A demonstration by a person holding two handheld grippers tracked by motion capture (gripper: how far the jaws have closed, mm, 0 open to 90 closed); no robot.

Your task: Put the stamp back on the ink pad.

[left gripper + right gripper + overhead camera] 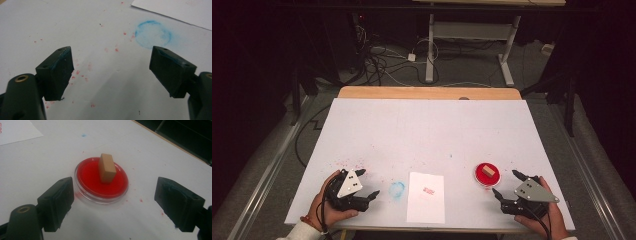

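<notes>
Stamp block (107,168), tan wood, stands on end in the red ink dish (86,190), centre of the right gripper view; in the high view it sits lower right, just ahead of the right gripper (507,185). That gripper's jaws are spread wide with nothing between them, aimed at the block. Left gripper (368,184) at lower left is equally wide open and holds nothing, resting near a blue ring smudge (153,33).

Risks, as a judgement: the block is tall and narrow, so an off-centre close could tip it into the ink; a jaw clipping the dish rim could slide the dish (it looks light). Inked face may drip before reaching the paper sheet (426,197).

White table cover (427,130) is speckled with red ink. Room is dark, with cables on the floor (382,62) and another table's legs (430,50) beyond.
</notes>
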